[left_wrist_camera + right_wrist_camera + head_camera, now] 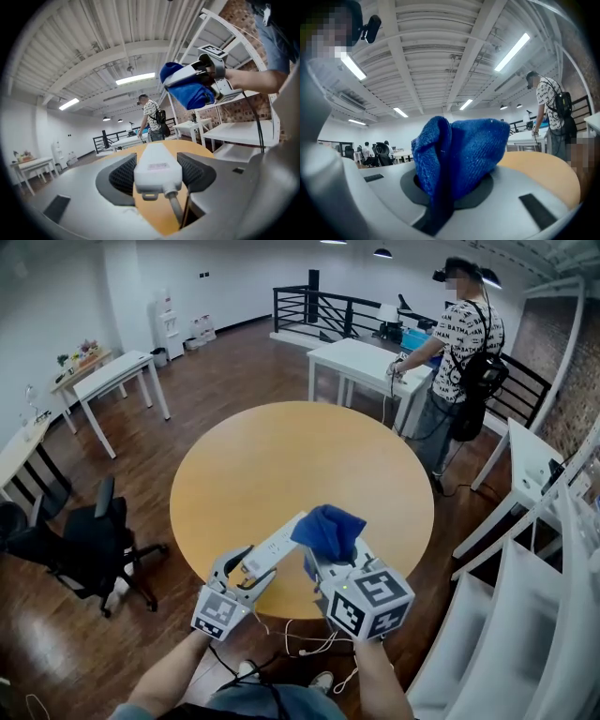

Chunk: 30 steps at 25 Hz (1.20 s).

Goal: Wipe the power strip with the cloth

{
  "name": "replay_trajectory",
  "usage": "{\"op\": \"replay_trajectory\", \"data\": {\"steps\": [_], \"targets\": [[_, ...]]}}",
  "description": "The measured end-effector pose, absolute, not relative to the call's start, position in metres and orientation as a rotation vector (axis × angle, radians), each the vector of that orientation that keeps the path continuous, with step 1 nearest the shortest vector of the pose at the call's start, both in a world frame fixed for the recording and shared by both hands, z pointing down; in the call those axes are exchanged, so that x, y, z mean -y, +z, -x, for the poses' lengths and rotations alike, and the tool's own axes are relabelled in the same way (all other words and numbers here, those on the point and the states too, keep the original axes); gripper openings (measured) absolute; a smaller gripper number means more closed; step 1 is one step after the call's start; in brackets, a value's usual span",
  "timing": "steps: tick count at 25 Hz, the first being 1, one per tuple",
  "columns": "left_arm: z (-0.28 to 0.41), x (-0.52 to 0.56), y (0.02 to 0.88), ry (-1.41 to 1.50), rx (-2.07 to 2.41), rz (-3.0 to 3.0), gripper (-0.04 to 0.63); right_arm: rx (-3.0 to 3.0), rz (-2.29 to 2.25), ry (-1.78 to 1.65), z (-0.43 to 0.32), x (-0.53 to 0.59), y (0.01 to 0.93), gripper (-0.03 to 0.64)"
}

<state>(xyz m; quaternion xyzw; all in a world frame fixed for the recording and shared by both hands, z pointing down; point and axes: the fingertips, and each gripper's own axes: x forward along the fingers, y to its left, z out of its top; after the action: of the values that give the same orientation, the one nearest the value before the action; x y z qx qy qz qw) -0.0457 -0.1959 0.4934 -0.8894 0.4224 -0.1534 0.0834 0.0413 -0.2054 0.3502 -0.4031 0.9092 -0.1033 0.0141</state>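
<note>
Room: open office, a round wooden worktop (281,456) below, a person standing beyond it.
Left gripper (246,570): clamped on the cord end of the power strip (277,542), held over the worktop's near edge.
Right gripper (322,563): pinching the bunched blue cloth (328,529).
Key relation: the strip's long axis runs away from the left gripper, up and right. The cloth sits at its far end, possibly touching, hard to call.
Strip: white, long and slim, with a cord at the held end.
</note>
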Motion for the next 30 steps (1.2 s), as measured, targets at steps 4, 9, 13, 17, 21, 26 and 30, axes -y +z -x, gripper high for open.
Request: {"op": "replay_trajectory", "data": {"steps": [4,9,13,17,21,26,30], "targets": [[0.051,0.200,0.533,-0.532,-1.322,2.738,0.282,-2.814,1.283,-0.422,-0.054,0.198,0.377,0.055],[0.054,0.199,0.568,-0.613,-1.359,2.805,0.281,-2.801,1.298,-0.537,-0.061,0.189,0.406,0.055],[0.053,0.199,0.592,-0.686,-1.372,2.851,0.282,-2.798,1.307,-0.596,-0.062,0.184,0.424,0.055],[0.055,0.196,0.610,-0.736,-1.384,2.878,0.282,-2.799,1.306,-0.642,-0.061,0.178,0.437,0.055],[0.056,0.193,0.633,-0.822,-1.380,2.912,0.282,-2.803,1.307,-0.683,-0.059,0.174,0.449,0.055],[0.060,0.187,0.662,-0.963,-1.377,2.926,0.282,-2.805,1.307,-0.727,-0.058,0.170,0.459,0.055],[0.063,0.185,0.674,-1.011,-1.381,2.936,0.284,-2.805,1.304,-0.746,-0.056,0.169,0.464,0.055]]}}
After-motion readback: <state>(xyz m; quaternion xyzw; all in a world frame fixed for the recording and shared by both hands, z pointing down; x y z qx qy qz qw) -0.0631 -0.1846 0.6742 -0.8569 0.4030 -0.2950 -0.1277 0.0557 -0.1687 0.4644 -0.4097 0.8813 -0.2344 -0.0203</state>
